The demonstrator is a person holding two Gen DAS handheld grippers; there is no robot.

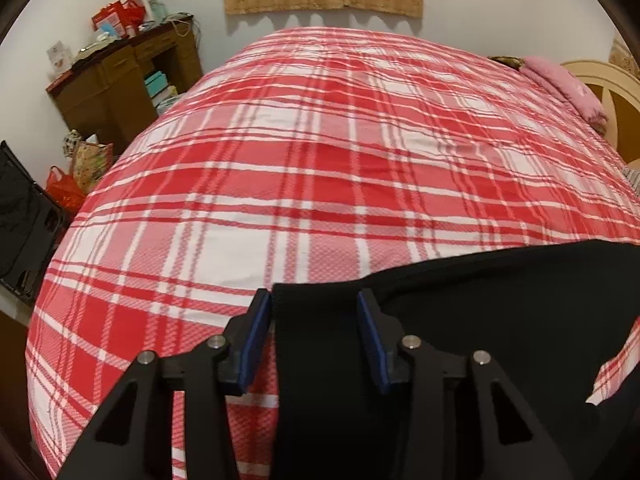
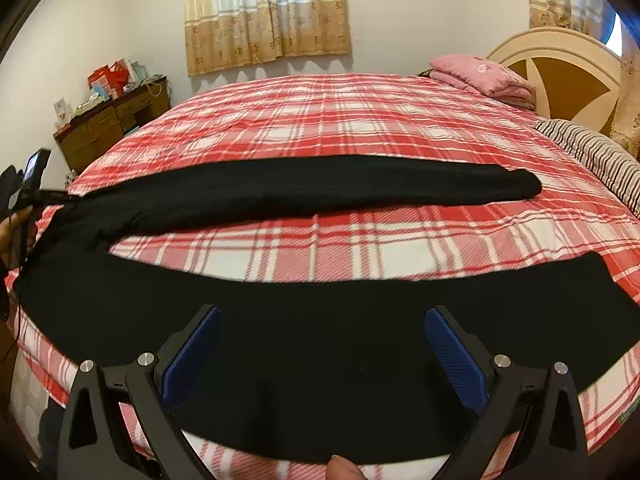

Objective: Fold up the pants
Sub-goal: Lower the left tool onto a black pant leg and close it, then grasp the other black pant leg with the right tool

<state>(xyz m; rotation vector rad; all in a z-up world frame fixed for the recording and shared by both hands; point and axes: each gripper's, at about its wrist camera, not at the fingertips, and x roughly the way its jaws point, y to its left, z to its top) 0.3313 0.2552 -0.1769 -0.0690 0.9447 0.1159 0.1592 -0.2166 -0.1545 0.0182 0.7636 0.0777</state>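
Black pants (image 2: pixel 304 344) lie spread on the red plaid bed, both legs stretched to the right: the far leg (image 2: pixel 320 190) and the near leg apart with plaid between them. My right gripper (image 2: pixel 322 320) is open wide over the near leg. My left gripper (image 1: pixel 314 304) is open, its blue pads (image 1: pixel 256 336) straddling the pants' waist end (image 1: pixel 320 360). In the right wrist view the left gripper (image 2: pixel 48 196) shows at the far left at the waist.
The plaid bedspread (image 1: pixel 320 160) covers the bed. A pink folded blanket (image 2: pixel 480 74) and a striped cloth (image 2: pixel 596 156) lie by the headboard (image 2: pixel 560 68). A brown desk (image 1: pixel 120 80) with clutter stands left; bags (image 1: pixel 80 168) sit on the floor.
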